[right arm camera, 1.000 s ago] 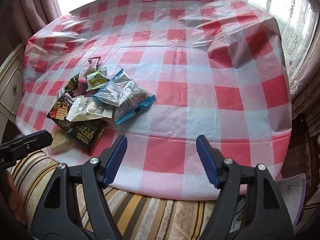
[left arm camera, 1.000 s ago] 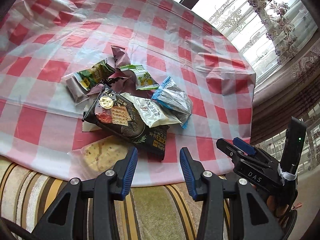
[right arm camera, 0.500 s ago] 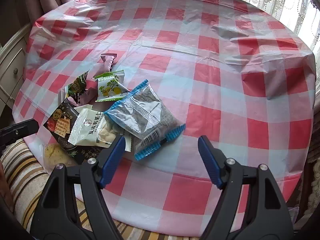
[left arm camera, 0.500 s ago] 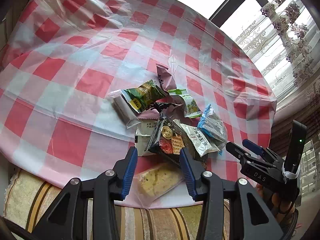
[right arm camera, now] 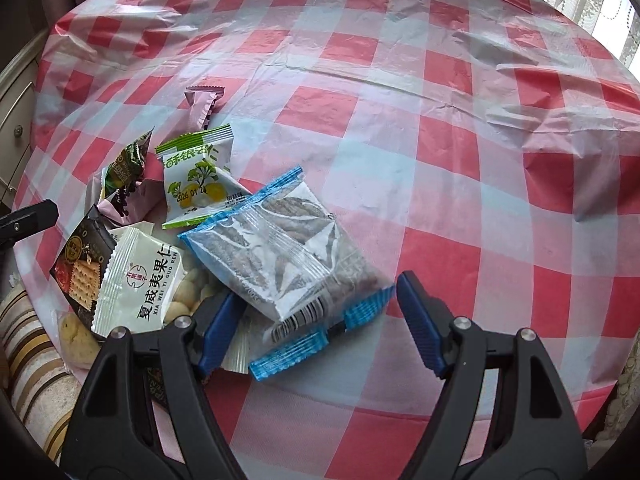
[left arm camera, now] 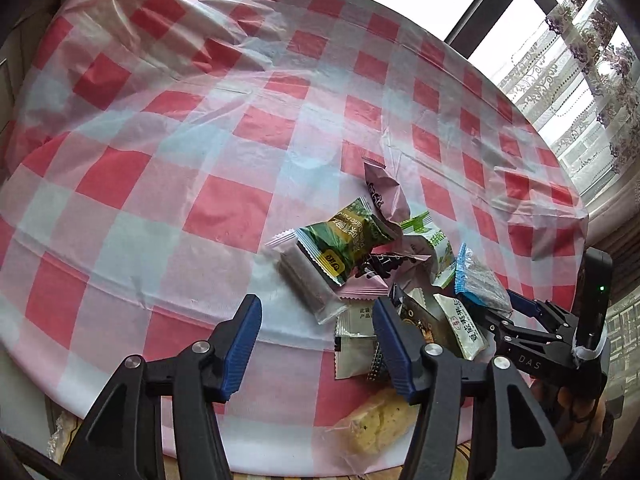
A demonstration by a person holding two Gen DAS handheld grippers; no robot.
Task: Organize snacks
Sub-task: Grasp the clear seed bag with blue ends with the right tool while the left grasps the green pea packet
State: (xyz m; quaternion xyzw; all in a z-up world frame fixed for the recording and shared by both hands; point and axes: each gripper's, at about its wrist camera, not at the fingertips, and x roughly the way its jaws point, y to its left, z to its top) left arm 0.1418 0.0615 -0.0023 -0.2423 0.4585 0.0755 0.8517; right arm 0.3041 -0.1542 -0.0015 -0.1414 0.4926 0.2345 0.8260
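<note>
Snack pile (right arm camera: 192, 216): crinkly foil and plastic packets heaped near bench (right arm camera: 440, 160) front edge, on glossy red-white checked cover. Blue-edged clear packet (right arm camera: 288, 264), flat, lies between fingers of right tool (right arm camera: 316, 320), jaws apart, nothing clamped. White nut packet (right arm camera: 140, 280) beside it. Left tool (left arm camera: 316, 344) spread wide, low beside grey bar in clear wrapper (left arm camera: 308, 280); dark green packet (left arm camera: 344, 244) overlaps bar.

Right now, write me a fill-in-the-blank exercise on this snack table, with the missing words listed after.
1. The right gripper is open around the clear packet with ____ sealed ends.
2. The tablecloth is checked white and ____.
3. The left gripper is ____ and holds nothing.
4. The white macadamia packet lies partly over the ____ cracker packet.

Missing words: blue; red; open; black
</note>
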